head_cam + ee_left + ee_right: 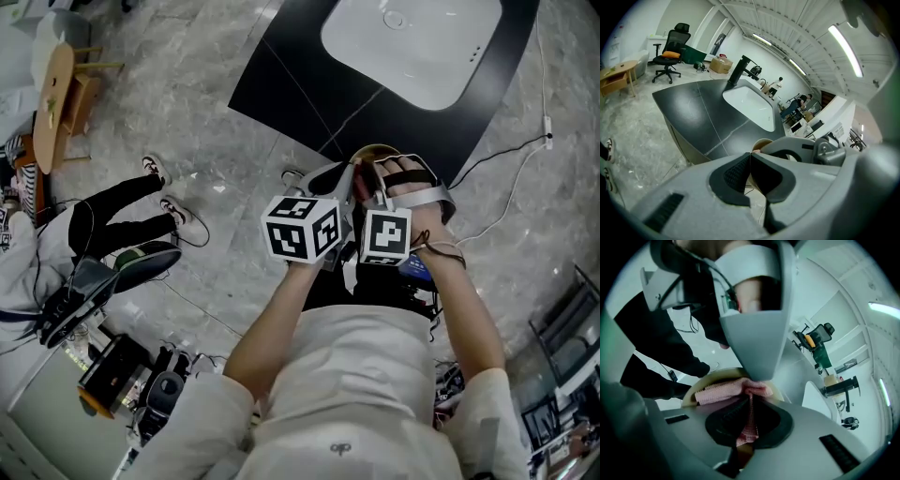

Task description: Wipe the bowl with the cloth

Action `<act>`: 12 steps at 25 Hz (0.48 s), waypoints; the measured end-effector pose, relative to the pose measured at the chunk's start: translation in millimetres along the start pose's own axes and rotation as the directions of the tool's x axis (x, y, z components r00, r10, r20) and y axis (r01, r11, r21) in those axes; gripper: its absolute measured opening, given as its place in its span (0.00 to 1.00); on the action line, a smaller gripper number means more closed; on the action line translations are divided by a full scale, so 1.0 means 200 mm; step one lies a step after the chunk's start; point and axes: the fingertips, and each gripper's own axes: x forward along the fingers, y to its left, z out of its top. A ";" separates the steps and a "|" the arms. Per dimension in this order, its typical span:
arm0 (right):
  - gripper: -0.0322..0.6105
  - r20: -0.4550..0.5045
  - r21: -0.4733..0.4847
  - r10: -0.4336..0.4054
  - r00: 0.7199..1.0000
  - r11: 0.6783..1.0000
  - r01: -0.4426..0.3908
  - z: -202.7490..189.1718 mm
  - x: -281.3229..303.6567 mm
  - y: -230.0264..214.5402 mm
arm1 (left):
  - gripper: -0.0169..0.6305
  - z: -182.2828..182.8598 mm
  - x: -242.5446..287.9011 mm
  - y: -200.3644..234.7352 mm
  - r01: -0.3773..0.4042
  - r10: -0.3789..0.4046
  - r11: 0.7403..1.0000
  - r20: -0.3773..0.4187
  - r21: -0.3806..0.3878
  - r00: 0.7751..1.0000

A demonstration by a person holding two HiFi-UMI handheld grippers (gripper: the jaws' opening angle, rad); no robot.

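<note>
Both grippers are clamped: the left gripper pinches the tan bowl by its rim, the right gripper presses the pink cloth into it just ahead, so wiping seems underway, next needing a sweep round the inside.

The person wears a pale short-sleeved shirt, and grey left claw and right claw carry black-and-white marker cubes.

- Bare floor opens left of the counter; a seated person's legs close it off farther left.
- The counter's dark top runs free around the sink.
- The bowl crowds the counter's near edge.
- A cable trails right of the counter.
</note>
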 end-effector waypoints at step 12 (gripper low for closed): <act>0.07 -0.115 -0.017 -0.151 0.982 0.989 0.150 -0.15 0.00 -0.11 | 0.05 0.01 0.01 0.01 0.004 -0.003 0.999 0.018 -0.032 1.000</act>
